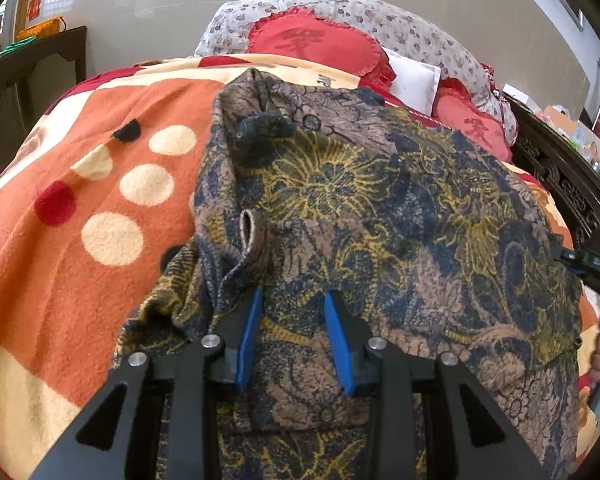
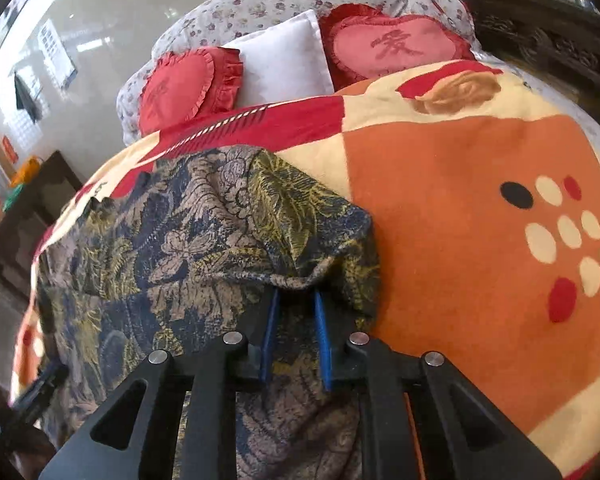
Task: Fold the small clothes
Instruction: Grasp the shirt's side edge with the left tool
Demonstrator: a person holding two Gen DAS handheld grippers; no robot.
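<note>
Two grippers work one garment. Left gripper (image 1: 293, 296): blue pads parted, cloth lying between them, tips buried under a raised fold, so whether they pinch it I cannot tell. Right gripper (image 2: 296, 292): pads likewise parted with fabric between, tips hidden beneath a rolled hem; grip state unclear. Both sit at the near edge of the patterned garment (image 1: 380, 200), a navy, tan and yellow floral piece, rumpled and partly doubled over. It lies spread on an orange blanket (image 1: 80, 160) with cream, red and black dots, covering a bed. Beyond it, red heart cushions (image 2: 188, 84) and a white pillow (image 2: 284, 60) rest against a flowered quilt (image 2: 268, 4). Dark carved bedframe (image 1: 560, 176) alongside.
</note>
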